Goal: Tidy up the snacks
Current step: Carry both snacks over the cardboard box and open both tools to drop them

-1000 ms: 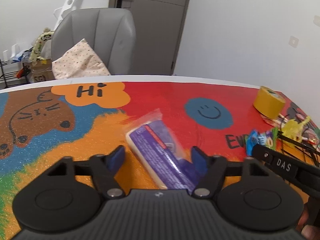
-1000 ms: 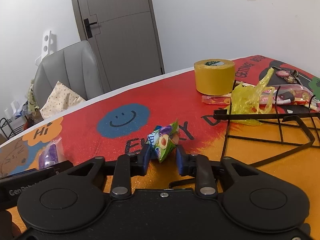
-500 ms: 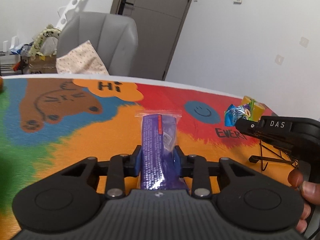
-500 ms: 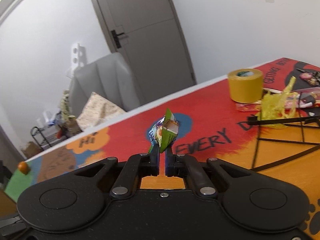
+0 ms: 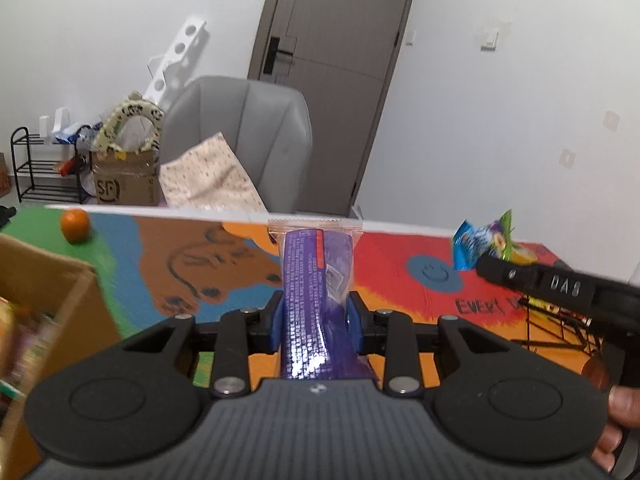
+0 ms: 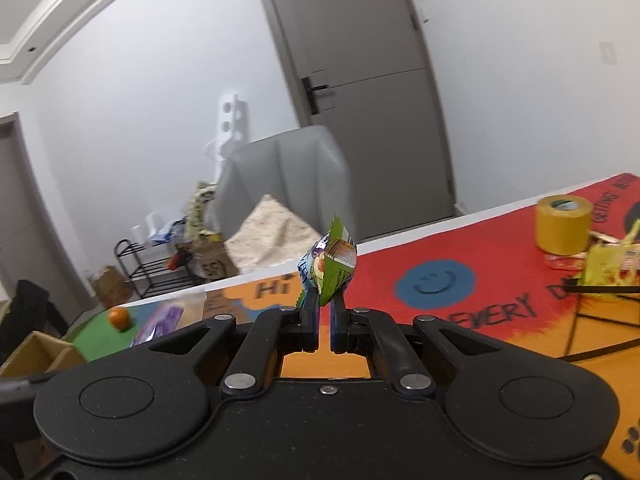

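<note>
My left gripper (image 5: 318,312) is shut on a long purple snack packet (image 5: 316,280) in clear wrap, lifted off the colourful table mat (image 5: 400,256). Its blue pads press both sides of the packet, which sticks out forward. My right gripper (image 6: 325,312) is shut on a small green and blue snack packet (image 6: 330,266), pinched at its lower edge and held above the mat. In the left wrist view that small packet (image 5: 482,242) shows at the right, at the tip of the right gripper. The purple packet (image 6: 160,320) shows blurred at the left of the right wrist view.
An open cardboard box (image 5: 44,292) with snacks stands at the left. An orange (image 5: 75,226) lies on the green part of the mat. A yellow tape roll (image 6: 564,224), yellow wrappers and a black wire rack (image 6: 600,320) sit at the right. A grey chair (image 5: 248,136) stands behind the table.
Both grippers closed on their packets and lifted them off the mat. Both views have swung left, bringing the cardboard box and the orange into sight.
</note>
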{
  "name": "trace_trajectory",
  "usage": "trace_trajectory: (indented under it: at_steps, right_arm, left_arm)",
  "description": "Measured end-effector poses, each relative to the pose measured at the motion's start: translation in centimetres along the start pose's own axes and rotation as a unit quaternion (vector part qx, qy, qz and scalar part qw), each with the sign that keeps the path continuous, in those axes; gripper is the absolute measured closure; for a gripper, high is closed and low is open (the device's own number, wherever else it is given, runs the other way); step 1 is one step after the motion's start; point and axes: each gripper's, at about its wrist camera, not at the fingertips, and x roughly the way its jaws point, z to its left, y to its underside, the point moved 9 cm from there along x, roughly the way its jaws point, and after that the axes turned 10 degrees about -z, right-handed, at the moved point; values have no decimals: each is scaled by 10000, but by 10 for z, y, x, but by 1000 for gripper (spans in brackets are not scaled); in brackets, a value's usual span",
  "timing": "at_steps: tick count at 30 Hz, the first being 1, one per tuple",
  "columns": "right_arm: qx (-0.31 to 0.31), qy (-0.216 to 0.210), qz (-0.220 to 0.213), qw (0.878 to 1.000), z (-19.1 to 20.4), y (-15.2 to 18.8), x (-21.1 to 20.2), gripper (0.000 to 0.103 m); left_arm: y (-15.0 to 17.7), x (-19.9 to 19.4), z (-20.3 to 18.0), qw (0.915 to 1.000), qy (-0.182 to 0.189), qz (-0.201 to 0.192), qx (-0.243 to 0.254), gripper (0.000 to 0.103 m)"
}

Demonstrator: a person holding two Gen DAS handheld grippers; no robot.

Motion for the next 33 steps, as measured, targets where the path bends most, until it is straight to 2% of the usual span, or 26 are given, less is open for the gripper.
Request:
trace_trajectory:
  at_steps: [11,15,24,33]
  right_arm:
    - [-153,-668,-52,9976,82,-4,-19,100]
    - [-176,-856,-52,9962,109,-2,-23,100]
    - [-211,-1072,45,9940,152,9,-34,100]
    - [-356,-1347,225,9900,205,30,-50,100]
  left_arm:
    - [-39,-48,50,9991,-231,-321,-148,72]
    - [-46,-64,73,9980,-432,-453,-110,72]
    - [-56,-94,122,9971,-569,-430,-256,72]
    - [-44,-114,151,9972,-610,-266,-343,72]
